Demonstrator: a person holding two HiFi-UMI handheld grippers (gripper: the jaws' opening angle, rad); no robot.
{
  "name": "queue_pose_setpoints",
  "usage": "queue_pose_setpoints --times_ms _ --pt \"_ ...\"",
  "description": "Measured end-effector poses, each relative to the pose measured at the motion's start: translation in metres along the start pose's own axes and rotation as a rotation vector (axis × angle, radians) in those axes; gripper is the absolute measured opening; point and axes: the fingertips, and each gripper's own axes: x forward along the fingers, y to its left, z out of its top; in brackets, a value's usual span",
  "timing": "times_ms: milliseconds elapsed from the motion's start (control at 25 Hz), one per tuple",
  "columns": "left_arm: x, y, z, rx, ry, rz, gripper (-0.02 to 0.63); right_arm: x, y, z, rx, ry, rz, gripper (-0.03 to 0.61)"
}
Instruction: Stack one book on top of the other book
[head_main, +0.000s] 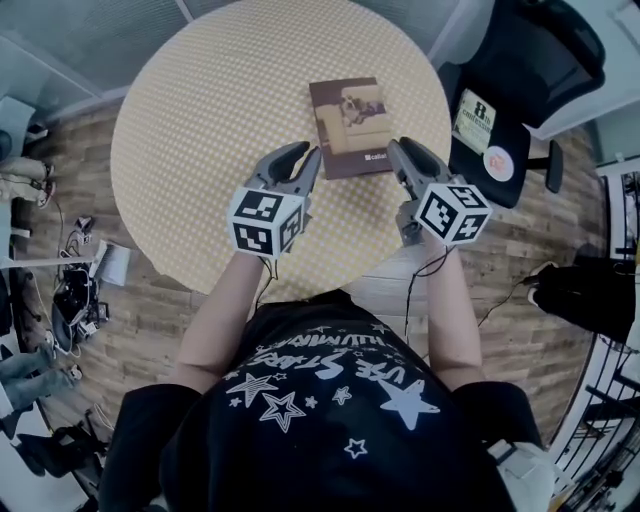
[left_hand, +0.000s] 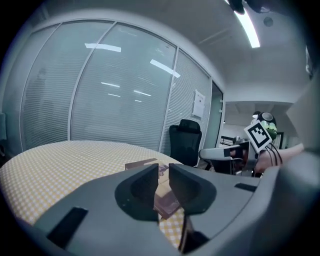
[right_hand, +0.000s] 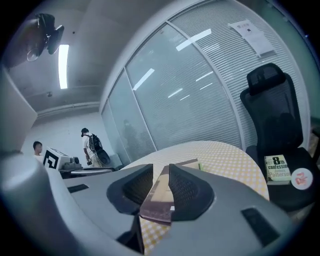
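Observation:
A brown book (head_main: 350, 125) with a sofa picture on its cover lies flat on the round table (head_main: 200, 120), which has a yellow checked cloth. A thin greenish edge shows at its far corner in the right gripper view; I cannot tell whether another book lies under it. My left gripper (head_main: 303, 160) hovers at the book's near left corner and my right gripper (head_main: 402, 158) at its near right corner, both above the table. The left gripper (left_hand: 163, 172) has a narrow empty gap, with the book (left_hand: 167, 202) seen beyond it. The right gripper (right_hand: 161, 175) also holds nothing, and the book (right_hand: 182, 164) shows through its gap.
A black office chair (head_main: 520, 60) stands right of the table, with another book (head_main: 474, 120) and a round disc (head_main: 497, 162) on its seat. Cables and gear (head_main: 75, 290) lie on the wooden floor at the left. A person with a backpack (right_hand: 91, 146) stands far off.

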Motion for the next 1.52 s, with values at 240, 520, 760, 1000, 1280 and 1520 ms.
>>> queue_pose_setpoints --times_ms 240,520,760,1000,1280,1520 --pt "-0.052 0.005 0.006 0.009 -0.033 -0.026 0.047 -0.016 0.049 0.005 -0.036 -0.050 -0.023 0.067" --pt "-0.114 0.013 -0.002 -0.003 -0.038 -0.063 0.034 -0.024 0.109 -0.012 -0.050 -0.067 -0.017 0.049" --pt "-0.161 0.017 -0.010 0.014 -0.054 -0.076 0.025 -0.035 0.158 -0.030 -0.066 -0.073 -0.014 0.046" --pt "-0.206 0.014 -0.015 0.063 -0.082 -0.099 0.014 -0.053 0.200 -0.045 -0.012 -0.105 -0.015 0.040" --pt "-0.250 0.015 -0.027 0.092 -0.080 -0.163 0.009 -0.070 0.240 -0.072 -0.002 -0.123 -0.066 0.038" --pt "-0.262 0.014 -0.043 0.092 -0.060 -0.226 0.008 -0.100 0.252 -0.094 0.025 -0.121 -0.149 0.038"
